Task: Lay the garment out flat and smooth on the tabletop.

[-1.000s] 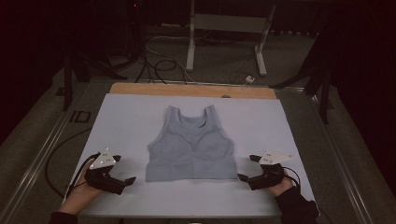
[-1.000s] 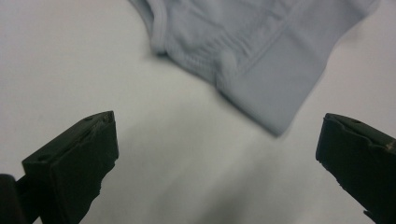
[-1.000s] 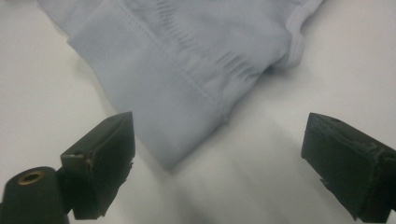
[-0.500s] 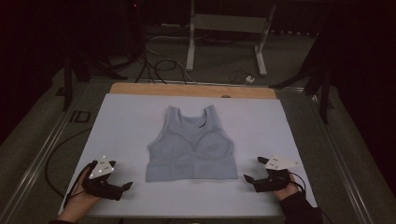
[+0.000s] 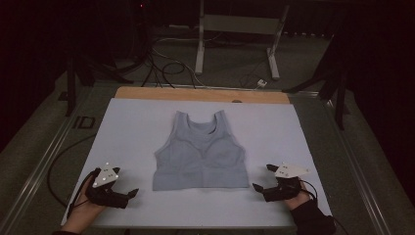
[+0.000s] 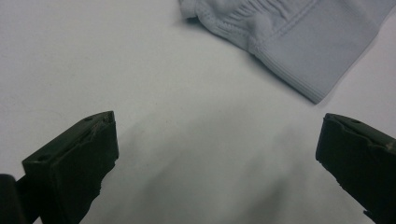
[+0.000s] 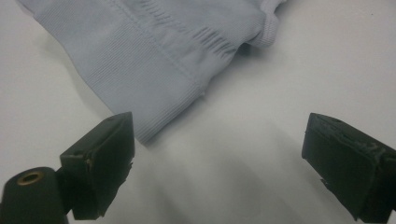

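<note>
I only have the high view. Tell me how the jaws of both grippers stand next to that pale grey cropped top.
Observer: In the left gripper view, the left gripper has its two black jaws spread wide, nothing between them but bare white table cover.
Operator: Report the right one.
Observer: The right gripper is open as wide; in its own view the corner of the ribbed hem band of the pale grey cropped stretch-knit top lies just ahead of one jaw, apart from it.
Operator: Check the fabric for anything I can't make out.
Observer: Close up, the hem is finely ribbed, with small gathers where the side seam meets it.
</note>
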{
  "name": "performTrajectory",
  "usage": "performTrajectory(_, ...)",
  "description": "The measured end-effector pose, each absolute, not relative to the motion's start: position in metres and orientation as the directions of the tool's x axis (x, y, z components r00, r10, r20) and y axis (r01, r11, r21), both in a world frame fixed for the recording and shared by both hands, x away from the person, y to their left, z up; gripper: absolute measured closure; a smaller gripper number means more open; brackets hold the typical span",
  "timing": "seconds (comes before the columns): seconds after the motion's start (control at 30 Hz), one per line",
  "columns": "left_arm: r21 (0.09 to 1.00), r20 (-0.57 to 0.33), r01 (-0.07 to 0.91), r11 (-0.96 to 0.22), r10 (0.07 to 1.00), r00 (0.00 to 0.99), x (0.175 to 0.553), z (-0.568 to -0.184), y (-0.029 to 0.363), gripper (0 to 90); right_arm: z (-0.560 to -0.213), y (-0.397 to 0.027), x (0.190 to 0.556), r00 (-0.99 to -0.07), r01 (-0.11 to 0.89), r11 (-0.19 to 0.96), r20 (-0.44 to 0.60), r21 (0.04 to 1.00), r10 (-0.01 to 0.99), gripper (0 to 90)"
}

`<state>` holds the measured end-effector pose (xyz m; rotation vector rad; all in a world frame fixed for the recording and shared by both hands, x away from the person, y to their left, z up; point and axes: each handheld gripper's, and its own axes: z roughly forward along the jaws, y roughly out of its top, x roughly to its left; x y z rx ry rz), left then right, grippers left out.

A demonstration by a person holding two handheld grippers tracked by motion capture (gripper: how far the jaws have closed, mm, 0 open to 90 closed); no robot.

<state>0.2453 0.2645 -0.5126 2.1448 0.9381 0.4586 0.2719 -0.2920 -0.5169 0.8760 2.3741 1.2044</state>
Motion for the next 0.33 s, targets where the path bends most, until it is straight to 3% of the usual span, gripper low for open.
performTrajectory(0.33, 0.75, 0.021, 0.479, -0.456, 0.74, 0.672, 0.2448, -0.512, 0.264, 0.0, -0.5165, -0.292, 0.2704, -0.754, 0.378, 0.453, -0.016, 0.807, 0.657, 9.7)
